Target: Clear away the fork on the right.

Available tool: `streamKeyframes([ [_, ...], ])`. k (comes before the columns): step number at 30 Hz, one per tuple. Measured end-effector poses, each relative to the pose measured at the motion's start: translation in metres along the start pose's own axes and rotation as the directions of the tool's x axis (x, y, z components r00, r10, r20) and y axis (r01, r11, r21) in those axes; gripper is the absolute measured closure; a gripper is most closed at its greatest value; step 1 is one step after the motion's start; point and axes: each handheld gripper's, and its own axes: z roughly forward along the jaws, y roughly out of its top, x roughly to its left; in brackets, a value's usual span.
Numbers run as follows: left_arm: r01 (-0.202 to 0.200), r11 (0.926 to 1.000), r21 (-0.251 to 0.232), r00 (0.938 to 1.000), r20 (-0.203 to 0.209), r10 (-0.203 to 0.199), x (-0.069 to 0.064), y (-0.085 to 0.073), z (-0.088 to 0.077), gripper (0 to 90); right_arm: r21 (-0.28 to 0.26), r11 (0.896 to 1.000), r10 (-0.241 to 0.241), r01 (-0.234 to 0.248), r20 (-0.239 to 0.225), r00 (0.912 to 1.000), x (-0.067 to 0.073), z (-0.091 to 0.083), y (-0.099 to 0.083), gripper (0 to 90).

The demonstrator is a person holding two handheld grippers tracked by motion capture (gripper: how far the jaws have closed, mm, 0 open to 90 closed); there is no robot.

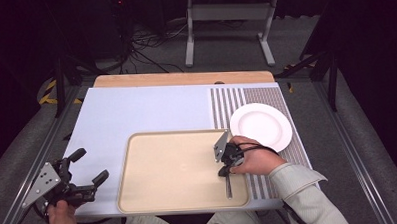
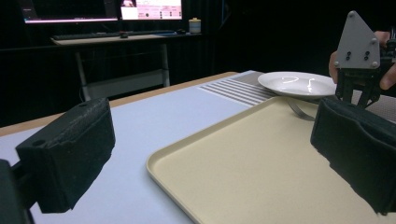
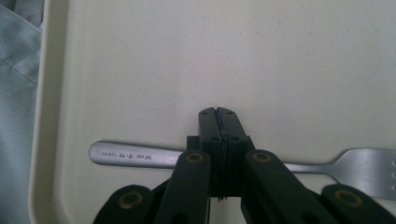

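Observation:
A metal fork [image 1: 228,187] lies on the beige tray [image 1: 163,166] near its right front corner, tines toward the plate. My right gripper [image 1: 223,170] points down over the fork's middle with its jaws pressed together. In the right gripper view the shut right gripper [image 3: 218,114] crosses over the fork [image 3: 126,155], which runs flat on the tray [image 3: 140,70] beneath it, not between the jaws. My left gripper [image 1: 90,167] stands open over the blue mat, left of the tray, holding nothing. Its own view has the left gripper [image 2: 212,140] spread wide toward the tray [image 2: 261,168].
A white plate [image 1: 261,126] rests on the striped placemat [image 1: 226,106] right of the tray. The pale blue mat [image 1: 136,109] covers the table's left and back. The person's clothing [image 3: 16,93] lies just past the tray's front rim. A desk with monitors [image 2: 116,9] stands beyond.

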Motion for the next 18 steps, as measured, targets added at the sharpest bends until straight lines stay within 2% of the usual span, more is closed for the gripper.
streamKeyframes([
  [7,0.001,1.0000,0.001,1.0000,-0.001,-0.001,0.000,0.000,0.000,0.4,-0.002,1.000,0.004,-0.004,-0.001,1.0000,0.000,-0.001,-0.002,90.0],
  [10,0.004,1.0000,0.001,1.0000,-0.001,-0.004,0.000,0.000,0.000,0.5,-0.029,1.000,0.001,-0.002,-0.008,1.0000,0.001,-0.002,-0.002,89.8],
  [14,0.004,1.0000,-0.001,1.0000,-0.002,-0.004,0.000,0.000,0.000,0.5,-0.105,0.994,-0.007,0.012,0.043,0.9991,0.003,-0.013,0.003,78.8],
  [15,0.004,1.0000,-0.001,1.0000,-0.002,-0.004,0.000,0.000,0.000,0.4,-0.105,0.994,-0.007,0.012,0.043,0.9991,0.003,-0.013,0.003,78.8],
  [18,0.006,1.0000,-0.003,1.0000,-0.003,-0.006,0.000,-0.001,0.000,0.5,-0.157,0.988,0.025,-0.010,0.096,0.9951,0.007,-0.023,0.004,60.5],
])
